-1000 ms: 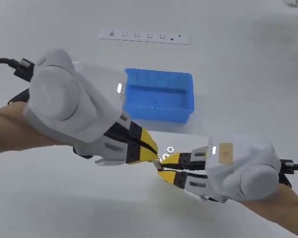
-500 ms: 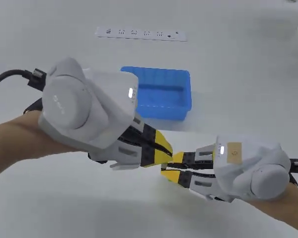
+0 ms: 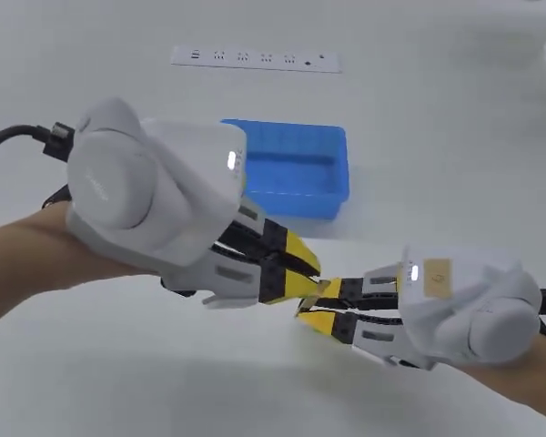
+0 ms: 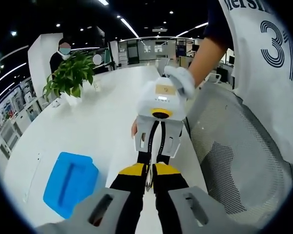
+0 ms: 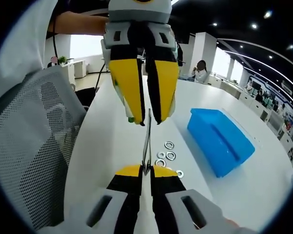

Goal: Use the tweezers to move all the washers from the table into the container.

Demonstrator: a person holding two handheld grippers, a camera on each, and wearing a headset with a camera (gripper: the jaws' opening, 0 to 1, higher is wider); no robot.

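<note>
Versus a second ago, my left claw (image 3: 314,273) has slid in toward my right claw (image 3: 309,308) in the head view. The yellow tips now nearly meet, and its bulky white housing covers the spot where the small flat silver ring washers (image 5: 170,155) showed before. Right claw: yellow-and-black jaws pressed together on the thin silver metal tweezers (image 5: 147,139), which stick straight out from between its tips. Left claw: jaws a narrow slit apart, with the far end of the tweezers in that slit; I can't tell whether they actually pinch it. The washers lie in a loose cluster on the smooth white table (image 5: 112,161), just beside the right claw tips, between them and the blue rectangular plastic container (image 5: 222,139), not touching it. The container has low straight walls and sits apart from both claws, behind them in the head view. A long flat white power strip (image 3: 255,59) lies beyond it. A grey mesh chair (image 5: 34,146) stands at the table edge. A leafy green potted plant (image 4: 71,75) stands far down the table in the left gripper view.
</note>
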